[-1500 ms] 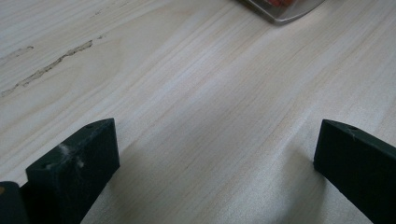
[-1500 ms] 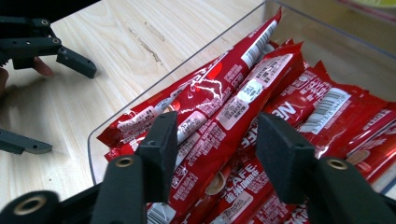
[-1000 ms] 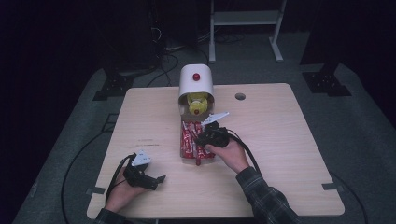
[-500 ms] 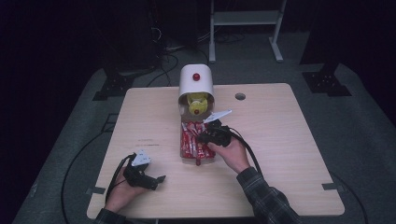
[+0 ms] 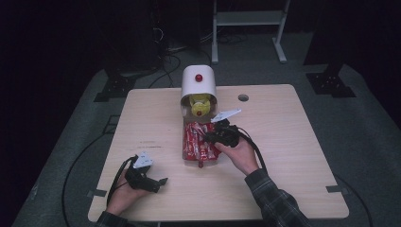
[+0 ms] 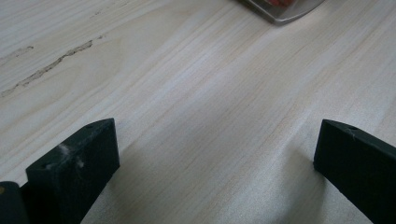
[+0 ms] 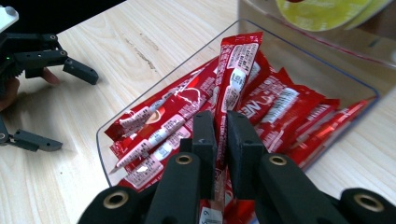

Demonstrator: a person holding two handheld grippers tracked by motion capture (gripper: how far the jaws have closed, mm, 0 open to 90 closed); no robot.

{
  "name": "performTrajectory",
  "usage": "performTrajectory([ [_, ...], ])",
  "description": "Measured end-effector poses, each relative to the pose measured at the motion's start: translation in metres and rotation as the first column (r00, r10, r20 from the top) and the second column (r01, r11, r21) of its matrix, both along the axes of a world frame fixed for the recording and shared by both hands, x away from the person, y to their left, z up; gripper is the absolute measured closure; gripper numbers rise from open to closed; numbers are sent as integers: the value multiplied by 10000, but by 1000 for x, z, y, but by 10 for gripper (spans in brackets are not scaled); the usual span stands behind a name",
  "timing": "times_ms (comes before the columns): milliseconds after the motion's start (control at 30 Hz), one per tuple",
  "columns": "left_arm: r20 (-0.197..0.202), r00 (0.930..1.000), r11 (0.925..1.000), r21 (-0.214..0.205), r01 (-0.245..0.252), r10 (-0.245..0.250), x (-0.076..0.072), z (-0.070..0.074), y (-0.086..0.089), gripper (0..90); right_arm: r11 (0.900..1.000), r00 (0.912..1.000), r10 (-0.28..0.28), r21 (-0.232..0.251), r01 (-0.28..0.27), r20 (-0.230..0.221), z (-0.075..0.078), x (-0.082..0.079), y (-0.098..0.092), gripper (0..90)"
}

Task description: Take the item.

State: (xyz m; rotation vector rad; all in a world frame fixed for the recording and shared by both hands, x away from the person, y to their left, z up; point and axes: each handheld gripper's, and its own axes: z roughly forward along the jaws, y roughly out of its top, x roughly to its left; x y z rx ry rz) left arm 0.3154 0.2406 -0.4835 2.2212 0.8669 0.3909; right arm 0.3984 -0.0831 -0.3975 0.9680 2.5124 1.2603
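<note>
High view, table: a light wooden table [image 5: 293, 156] with a round hole near its far edge is seen from above.
High view, dispenser: a white cylindrical dispenser with a red knob [image 5: 198, 81] is stood at the middle of the far edge, yellow contents being visible in its open front.
High view, tray: a clear plastic tray [image 5: 184, 152] is laid on the table's middle, directly in front of the dispenser, and is filled with red foil stick sachets [image 5: 195, 142].
High view, right gripper: the right gripper [image 5: 210, 137] is held over the tray's right side, its tips reaching in among the sachets.
High view, left gripper: the left gripper [image 5: 161, 182] is rested near the table's near left corner, well apart from the tray.

Left gripper view, jaws: the two black jaws are spread wide over bare wood, and nothing is held between them.
Left gripper view, tray: a corner of the tray [image 6: 280, 14] is seen at the top edge.

Right gripper view, jaws: the jaws have just been closing and are now pressed together on one red stick sachet [image 7: 236, 74], which is pinched between the pads and rises tilted above the pile.
Right gripper view, sachets: the other sachets [image 7: 159, 126] are left lying inside the tray [image 7: 105, 140].
Right gripper view, dispenser: the dispenser's clear front and yellow contents [image 7: 322, 11] are seen at the top right.
Right gripper view, left gripper: the left gripper [image 7: 56, 105] is seen spread at the left, on the wood.
</note>
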Motion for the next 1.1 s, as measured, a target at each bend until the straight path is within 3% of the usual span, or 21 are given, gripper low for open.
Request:
performTrajectory([
  [767, 12, 10000, 10000, -4, 1, -1, 0, 0, 0, 0, 9988, 9986, -486, 31, 486, 194, 11, -4, -45, 816],
  [1100, -3, 10000, 10000, -25, -12, 12, 0, 0, 0, 0, 9965, 9963, -828, 142, 825, 222, 8, -6, -64, 816],
])
